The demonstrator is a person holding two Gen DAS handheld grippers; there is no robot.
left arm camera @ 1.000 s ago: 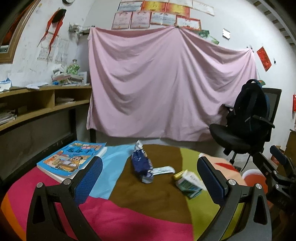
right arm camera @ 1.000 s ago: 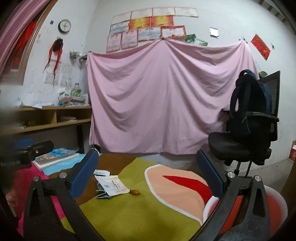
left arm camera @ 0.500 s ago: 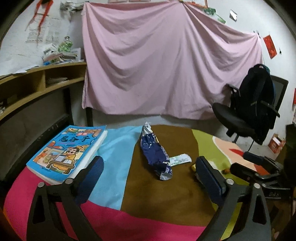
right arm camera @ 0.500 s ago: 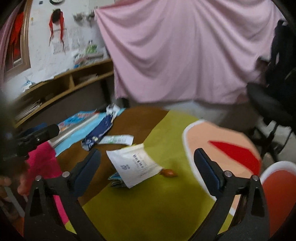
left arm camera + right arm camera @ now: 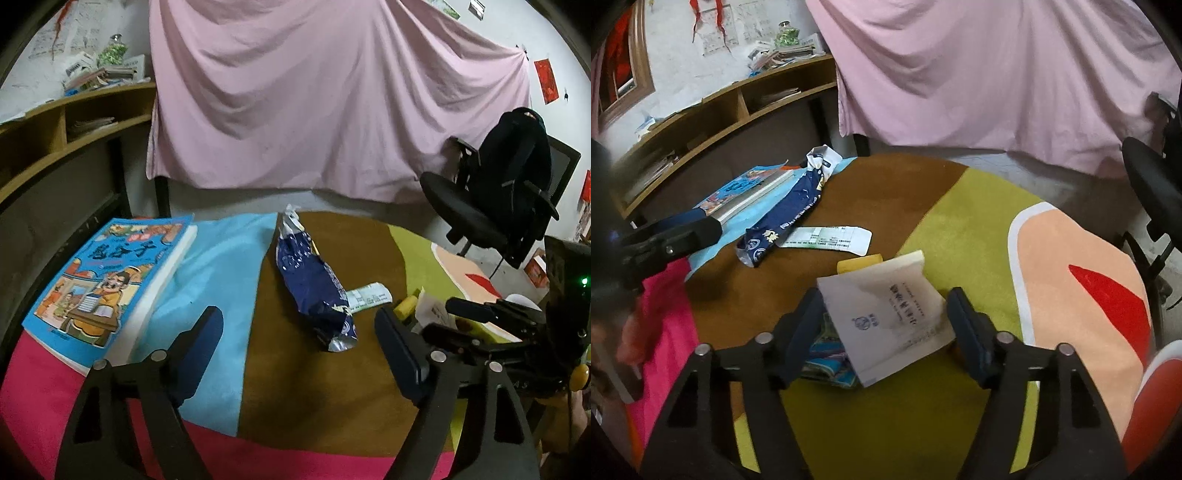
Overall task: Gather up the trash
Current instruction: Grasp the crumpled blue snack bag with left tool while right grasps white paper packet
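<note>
A crumpled dark blue snack bag [image 5: 314, 284] lies on the brown part of the round multicoloured table [image 5: 207, 369], just ahead of my open left gripper [image 5: 299, 354]. The snack bag also shows in the right wrist view [image 5: 783, 218]. A white slip [image 5: 827, 238] lies beside it. My open right gripper [image 5: 886, 325] straddles a white paper packet [image 5: 890, 317] lying on a teal wrapper [image 5: 827, 363]; the jaws stand apart from it. A small yellow piece [image 5: 858, 263] lies just beyond.
A blue children's book [image 5: 107, 280] lies at the table's left. A black office chair [image 5: 495, 206] with a backpack stands to the right. A pink sheet [image 5: 314, 92] hangs behind. Wooden shelves [image 5: 55, 136] run along the left wall. An orange-and-white bin [image 5: 1160, 398] sits at lower right.
Both grippers have tilted down and moved closer to the table. The right gripper's jaws have come around the white packet; the left has neared the blue bag.
</note>
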